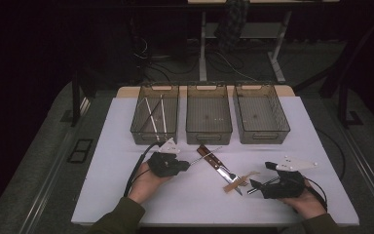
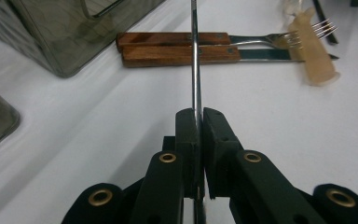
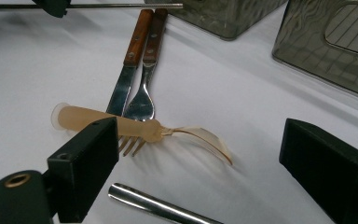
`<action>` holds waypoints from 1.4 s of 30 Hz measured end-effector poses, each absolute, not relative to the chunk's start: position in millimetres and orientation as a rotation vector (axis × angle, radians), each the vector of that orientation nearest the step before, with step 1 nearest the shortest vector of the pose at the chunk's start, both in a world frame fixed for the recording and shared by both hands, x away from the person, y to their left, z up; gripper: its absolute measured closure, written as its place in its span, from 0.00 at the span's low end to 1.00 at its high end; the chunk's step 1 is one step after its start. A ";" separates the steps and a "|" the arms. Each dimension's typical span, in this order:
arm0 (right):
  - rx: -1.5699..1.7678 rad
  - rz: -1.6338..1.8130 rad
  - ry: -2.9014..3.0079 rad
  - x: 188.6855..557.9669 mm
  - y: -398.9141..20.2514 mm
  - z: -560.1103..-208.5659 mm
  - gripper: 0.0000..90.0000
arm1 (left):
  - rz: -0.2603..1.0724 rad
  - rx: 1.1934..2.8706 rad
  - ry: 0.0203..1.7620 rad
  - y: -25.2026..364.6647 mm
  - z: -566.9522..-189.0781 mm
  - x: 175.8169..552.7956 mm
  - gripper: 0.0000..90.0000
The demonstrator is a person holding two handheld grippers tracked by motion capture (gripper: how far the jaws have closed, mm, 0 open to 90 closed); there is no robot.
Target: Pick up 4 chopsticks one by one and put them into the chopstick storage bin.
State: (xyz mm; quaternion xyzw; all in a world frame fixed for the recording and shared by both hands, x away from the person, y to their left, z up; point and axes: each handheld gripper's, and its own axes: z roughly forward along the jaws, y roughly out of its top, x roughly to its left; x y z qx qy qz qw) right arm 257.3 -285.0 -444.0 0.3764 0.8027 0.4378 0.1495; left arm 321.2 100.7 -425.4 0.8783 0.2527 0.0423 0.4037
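Left gripper [image 2: 199, 122] clamped on a thin metal rod [image 2: 195, 60]; right gripper [image 3: 200, 158] jaws apart nr plastic spoon [image 3: 121, 123] on bench [image 1: 185, 195].

1. A thin metal rod [image 2: 195, 60], straight and shiny, is clamped between the jaws of the left hand-held gripper [image 2: 198, 116].
2. The rod sticks out nearly level above the white tabletop [image 2: 121, 121], its far end over two wooden handles [image 2: 177, 46].

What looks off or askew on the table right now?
The translucent spoon lies crosswise over the tines of the wood-handled fork and knife instead of beside them. The left claw pinches a thin metal rod by its end. Nothing looks spilled or broken.
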 end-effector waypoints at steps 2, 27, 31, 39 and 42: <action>1.080 1.258 2.307 257.3 -285.1 -443.8 0.13 | 0.104 2.209 0.631 102.8 -421.9 320.5 0.94; 1.081 1.262 2.301 256.6 -286.7 -442.6 0.13 | 0.171 2.079 0.715 152.7 -393.1 326.2 0.94; 1.080 1.262 2.300 256.7 -287.1 -442.6 0.13 | 0.183 2.064 0.743 160.8 -393.1 329.0 0.94; 1.079 1.262 2.300 256.6 -286.9 -442.6 0.13 | 0.203 2.040 0.786 173.9 -392.0 333.4 0.94; 1.080 1.263 2.301 256.7 -286.7 -442.6 0.12 | 0.215 2.030 0.803 178.9 -391.1 336.9 0.94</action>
